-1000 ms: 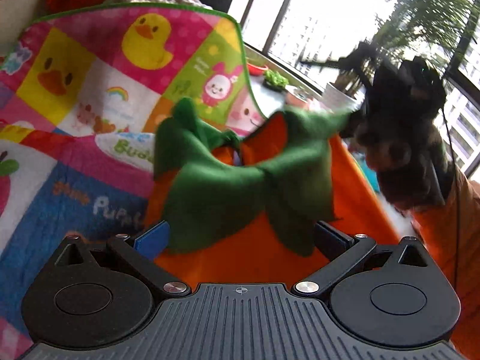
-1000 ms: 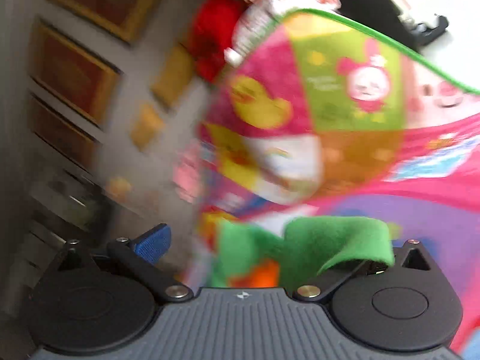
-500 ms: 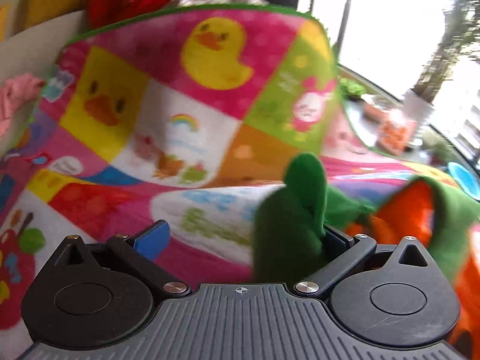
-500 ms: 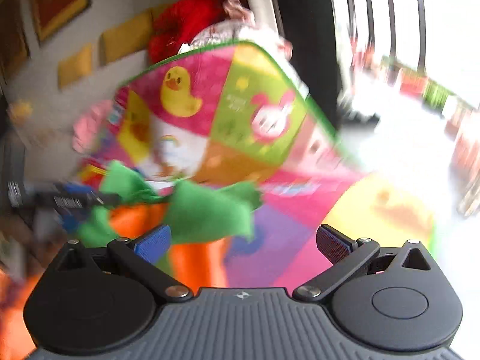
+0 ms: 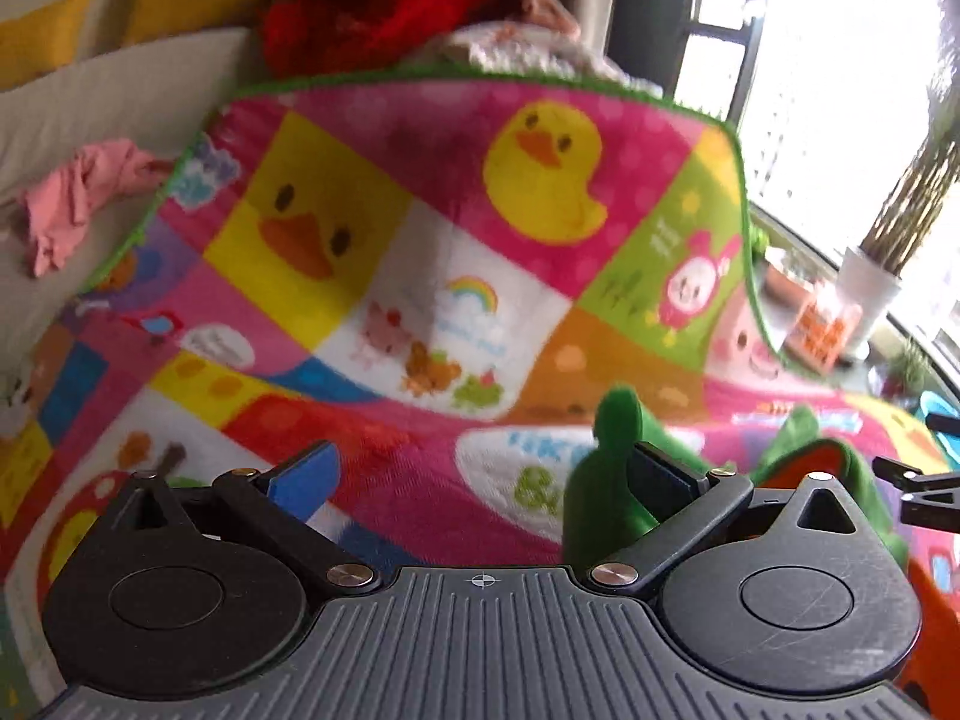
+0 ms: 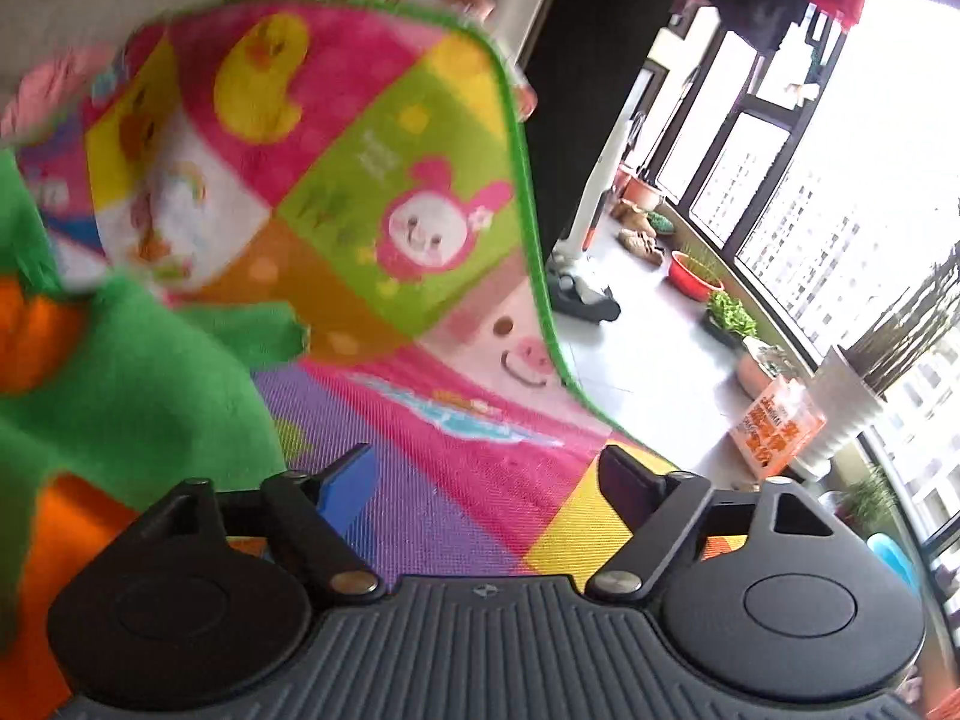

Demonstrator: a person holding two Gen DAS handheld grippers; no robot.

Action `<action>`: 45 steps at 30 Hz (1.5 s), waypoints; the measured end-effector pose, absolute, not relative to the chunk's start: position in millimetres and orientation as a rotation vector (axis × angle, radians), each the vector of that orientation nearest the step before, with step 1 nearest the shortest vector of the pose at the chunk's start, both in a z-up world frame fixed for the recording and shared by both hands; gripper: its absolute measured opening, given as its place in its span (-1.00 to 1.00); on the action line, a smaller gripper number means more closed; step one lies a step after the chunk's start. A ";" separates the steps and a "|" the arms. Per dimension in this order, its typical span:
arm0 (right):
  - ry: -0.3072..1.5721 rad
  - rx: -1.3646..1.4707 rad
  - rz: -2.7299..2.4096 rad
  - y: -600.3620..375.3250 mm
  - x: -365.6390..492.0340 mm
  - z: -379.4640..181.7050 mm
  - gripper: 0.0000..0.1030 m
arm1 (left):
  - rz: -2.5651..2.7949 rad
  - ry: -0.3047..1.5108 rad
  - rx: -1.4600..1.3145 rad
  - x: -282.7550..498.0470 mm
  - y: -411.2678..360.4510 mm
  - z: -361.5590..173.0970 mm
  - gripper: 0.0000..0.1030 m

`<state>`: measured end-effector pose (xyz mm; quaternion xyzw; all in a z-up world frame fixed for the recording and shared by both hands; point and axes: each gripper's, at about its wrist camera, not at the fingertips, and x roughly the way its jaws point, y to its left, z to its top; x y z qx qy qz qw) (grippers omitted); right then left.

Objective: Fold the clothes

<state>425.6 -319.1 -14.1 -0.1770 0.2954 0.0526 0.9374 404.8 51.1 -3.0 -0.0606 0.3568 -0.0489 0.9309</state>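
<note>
With both the left gripper (image 5: 480,480) and right gripper (image 6: 486,477) spread wide and seemingly empty, the orange-and-green garment (image 6: 120,384) between them on the mat (image 5: 420,276) wants flattening before any fold.

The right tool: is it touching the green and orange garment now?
Apart. In the right wrist view the right tool is open over the play mat, and the green and orange garment lies off to the left of its fingers.

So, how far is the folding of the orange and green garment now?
Nothing looks folded yet. The orange and green garment lies crumpled on the colourful mat. Both the left claw and right claw are open, holding nothing. Spreading and folding remain.
</note>
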 end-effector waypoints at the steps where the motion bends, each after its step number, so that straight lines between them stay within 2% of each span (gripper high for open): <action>1: 0.583 -0.338 0.133 -319.5 419.5 -4.9 0.39 | -0.117 0.729 -0.125 404.2 51.9 -2.2 1.00; 3: 0.545 -0.296 0.220 -311.6 407.3 15.3 0.32 | -0.151 0.725 -0.127 403.0 53.4 -0.7 1.00; 7: 0.542 -0.309 0.446 -261.3 395.6 33.2 0.32 | -0.120 0.746 -0.148 396.2 56.3 -10.2 1.00; 13: 0.494 -0.585 0.529 -182.4 400.4 1.3 0.31 | -0.116 0.776 -0.064 370.5 45.2 -20.2 1.00; 18: 0.591 -0.641 0.553 -157.3 428.9 -26.3 0.29 | -0.174 0.765 -0.099 348.6 51.3 -16.5 1.00; 21: 0.640 -0.573 0.574 -159.6 444.1 -34.7 0.29 | -0.198 0.754 -0.133 337.3 58.2 -11.5 1.00; 23: 0.682 -0.492 0.600 -165.6 451.0 -34.5 0.20 | -0.208 0.750 -0.158 332.3 62.7 -8.9 1.00; 25: 0.718 -0.416 0.623 -170.5 455.9 -33.5 -0.34 | -0.206 0.750 -0.180 329.3 65.9 -7.2 1.00; 28: 0.667 -0.417 0.599 -172.0 441.2 -20.9 -0.55 | -0.191 0.743 -0.189 325.2 67.5 -3.0 1.00; 37: 0.504 -0.420 0.631 -214.4 336.5 47.0 -0.59 | -0.194 0.650 -0.224 283.3 62.0 45.0 1.00; 41: 0.485 -0.492 0.634 -223.6 278.0 42.5 -0.60 | -0.231 0.602 -0.206 260.7 43.4 66.8 1.00; 45: 0.555 -0.491 0.681 -224.1 235.2 23.9 -0.59 | -0.274 0.591 -0.174 243.2 20.4 71.0 1.00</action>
